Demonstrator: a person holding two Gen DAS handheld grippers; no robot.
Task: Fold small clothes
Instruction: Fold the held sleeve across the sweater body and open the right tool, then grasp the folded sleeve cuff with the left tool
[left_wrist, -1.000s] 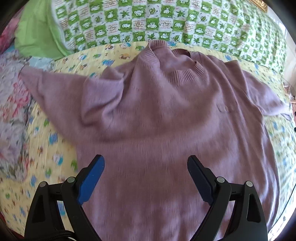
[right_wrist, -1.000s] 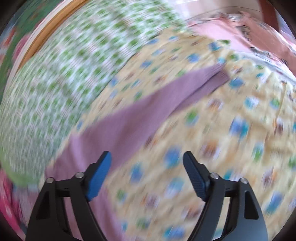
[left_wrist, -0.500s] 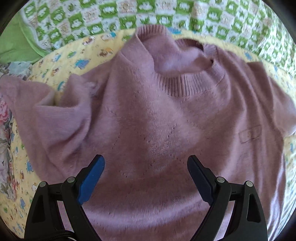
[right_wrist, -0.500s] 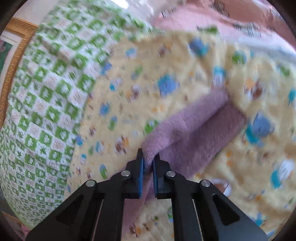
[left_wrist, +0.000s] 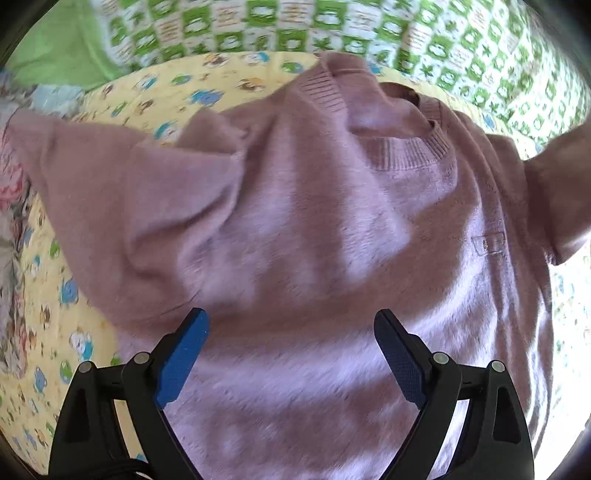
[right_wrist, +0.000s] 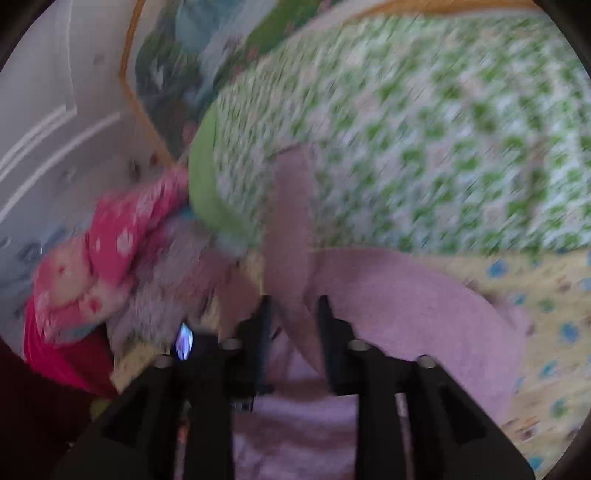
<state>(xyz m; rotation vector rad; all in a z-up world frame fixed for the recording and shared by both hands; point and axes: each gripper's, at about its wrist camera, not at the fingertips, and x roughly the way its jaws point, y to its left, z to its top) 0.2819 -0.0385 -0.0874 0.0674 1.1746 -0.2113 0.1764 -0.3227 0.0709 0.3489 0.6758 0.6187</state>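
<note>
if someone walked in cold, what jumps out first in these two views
The mauve knit sweater fills the left wrist view, spread front-up on the yellow cartoon-print sheet, with the open left gripper above its body. In the blurred right wrist view, the right gripper is closed on a sleeve of it, lifted in front of the green checked quilt. A bright pink garment sits at that view's left.

Bed w/ yellow cartoon-print sheet (left_wrist: 229, 79), green-white checked quilt (left_wrist: 461, 40) behind it, pink spotted cloth (right_wrist: 122, 236) at side. White wall (right_wrist: 48, 122), wood-framed picture (right_wrist: 177, 74). Bright daylight.
</note>
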